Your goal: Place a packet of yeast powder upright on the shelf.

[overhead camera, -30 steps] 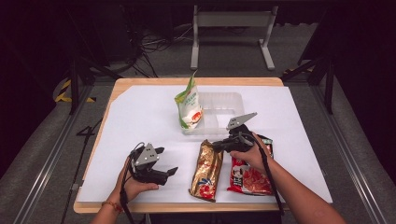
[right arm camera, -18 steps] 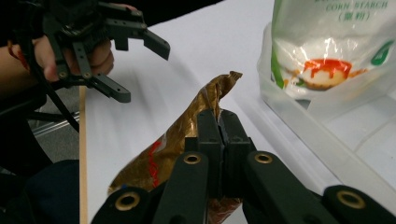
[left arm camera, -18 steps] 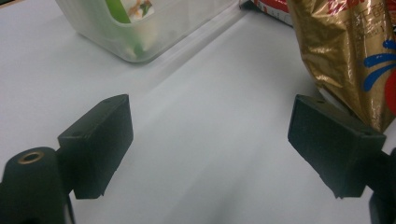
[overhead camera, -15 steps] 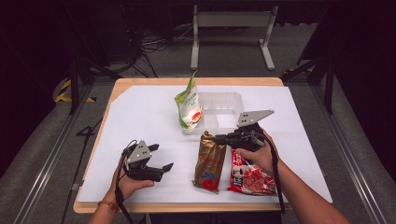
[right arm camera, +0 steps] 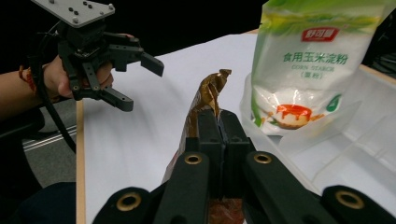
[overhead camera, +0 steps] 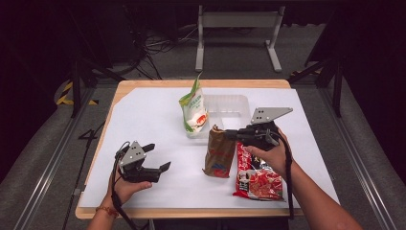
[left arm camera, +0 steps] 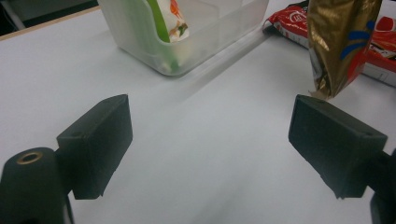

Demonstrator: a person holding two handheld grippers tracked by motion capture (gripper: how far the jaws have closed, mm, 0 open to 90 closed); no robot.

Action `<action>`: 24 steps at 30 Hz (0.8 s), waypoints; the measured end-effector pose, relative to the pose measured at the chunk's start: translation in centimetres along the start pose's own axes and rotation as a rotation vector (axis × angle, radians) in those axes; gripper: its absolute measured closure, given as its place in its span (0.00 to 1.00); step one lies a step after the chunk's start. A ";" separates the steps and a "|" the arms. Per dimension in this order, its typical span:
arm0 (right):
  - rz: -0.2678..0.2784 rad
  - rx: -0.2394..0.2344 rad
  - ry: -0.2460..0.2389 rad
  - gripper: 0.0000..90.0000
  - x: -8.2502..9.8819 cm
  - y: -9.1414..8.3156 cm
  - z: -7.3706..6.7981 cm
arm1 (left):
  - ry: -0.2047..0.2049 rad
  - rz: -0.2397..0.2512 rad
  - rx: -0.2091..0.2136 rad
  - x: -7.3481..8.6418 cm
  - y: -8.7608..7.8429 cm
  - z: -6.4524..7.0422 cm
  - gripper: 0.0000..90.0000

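A gold-brown pouch (overhead camera: 220, 153) hangs upright, its bottom edge at the white table. My right gripper (overhead camera: 226, 134) is shut on its crimped top edge. In the right gripper view the two jaws (right arm camera: 218, 126) press together on the gold pouch (right arm camera: 205, 98). A red snack bag (overhead camera: 256, 175) lies flat under my right hand. My left gripper (overhead camera: 159, 156) rests open near the front left of the table, nothing between its pads (left arm camera: 98, 140). A green-and-white starch bag (overhead camera: 194, 108) stands in a clear plastic bin (overhead camera: 230, 108).
The white sheet (overhead camera: 143, 115) covers a wooden table whose edge (overhead camera: 191, 213) runs along the front. The clear bin (left arm camera: 140, 37) sits just beyond the gold pouch (left arm camera: 336, 42). Dark floor, rails and a metal frame (overhead camera: 234, 24) surround the table.
My right gripper has risen and drawn the gold pouch from lying flat to hanging upright. The left gripper has stayed almost still.
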State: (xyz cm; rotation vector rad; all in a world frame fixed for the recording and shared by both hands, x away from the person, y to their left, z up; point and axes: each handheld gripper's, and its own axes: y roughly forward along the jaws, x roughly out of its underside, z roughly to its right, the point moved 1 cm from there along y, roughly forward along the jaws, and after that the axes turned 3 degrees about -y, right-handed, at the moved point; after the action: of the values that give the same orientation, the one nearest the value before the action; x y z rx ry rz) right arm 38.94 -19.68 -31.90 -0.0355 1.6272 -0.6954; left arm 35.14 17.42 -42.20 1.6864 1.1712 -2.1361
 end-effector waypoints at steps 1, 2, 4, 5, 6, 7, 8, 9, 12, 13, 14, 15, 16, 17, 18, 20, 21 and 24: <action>0.007 0.005 0.000 1.00 -0.2 -0.2 0.1 | -0.001 -0.001 0.002 0.0 0.0 0.0 0.16; 0.019 0.016 0.000 1.00 -0.5 -0.5 0.2 | -0.004 -0.002 -0.001 0.0 0.0 0.0 0.16; 0.030 0.031 0.003 1.00 -0.8 -0.8 0.5 | -0.003 -0.003 -0.004 0.0 0.0 0.0 0.16; 0.036 0.043 0.003 1.00 -1.1 -1.0 0.6 | 0.002 -0.001 -0.002 0.0 0.0 0.0 0.16; 0.036 0.043 0.003 1.00 -1.1 -1.0 0.6 | 0.002 -0.001 -0.002 0.0 0.0 0.0 0.16; 0.043 0.056 0.006 1.00 -1.3 -1.2 0.8 | 0.004 0.000 0.001 0.0 0.0 0.0 0.16; 0.057 0.079 0.008 1.00 -1.7 -1.5 1.2 | 0.005 -0.001 0.001 0.0 0.0 0.0 0.16; 0.057 0.079 0.008 1.00 -1.7 -1.5 1.2 | 0.006 -0.001 0.003 0.0 0.1 0.0 0.16; 0.071 0.117 0.015 1.00 -2.1 -1.7 1.8 | 0.007 -0.005 0.009 -0.1 0.1 0.1 0.16; 0.075 0.131 0.017 1.00 -2.2 -1.8 2.0 | 0.005 -0.004 0.012 -0.1 0.0 0.1 0.16; 0.081 0.147 0.020 1.00 -2.4 -1.9 2.2 | 0.005 -0.004 0.012 -0.1 0.1 0.2 0.16; 0.086 0.178 0.018 1.00 -2.8 -2.0 2.6 | 0.001 -0.002 0.016 -0.1 0.1 0.2 0.16; 0.090 0.191 0.021 1.00 -3.0 -2.0 2.9 | 0.001 -0.003 0.018 -0.1 0.1 0.2 0.16; 0.090 0.191 0.021 1.00 -3.0 -2.0 2.9 | 0.001 -0.003 0.018 -0.1 0.1 0.2 0.16; 0.090 0.212 0.031 1.00 -3.3 -1.9 3.4 | 0.009 -0.004 0.015 -0.1 0.1 0.2 0.16; 0.090 0.223 0.037 1.00 -3.4 -1.9 3.6 | 0.010 -0.005 0.020 -0.1 0.2 0.2 0.16; 0.090 0.233 0.040 1.00 -3.6 -1.8 3.9 | 0.010 -0.006 0.023 -0.1 0.2 0.2 0.16; 0.088 0.267 0.047 1.00 -4.2 -1.5 4.6 | 0.008 -0.010 0.028 -0.1 0.3 0.3 0.16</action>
State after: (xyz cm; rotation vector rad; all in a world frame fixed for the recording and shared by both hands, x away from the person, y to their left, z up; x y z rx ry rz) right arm 43.42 -21.06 -27.55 0.2461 1.5584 -0.8447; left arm 35.11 16.97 -42.27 1.7058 1.1599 -2.1634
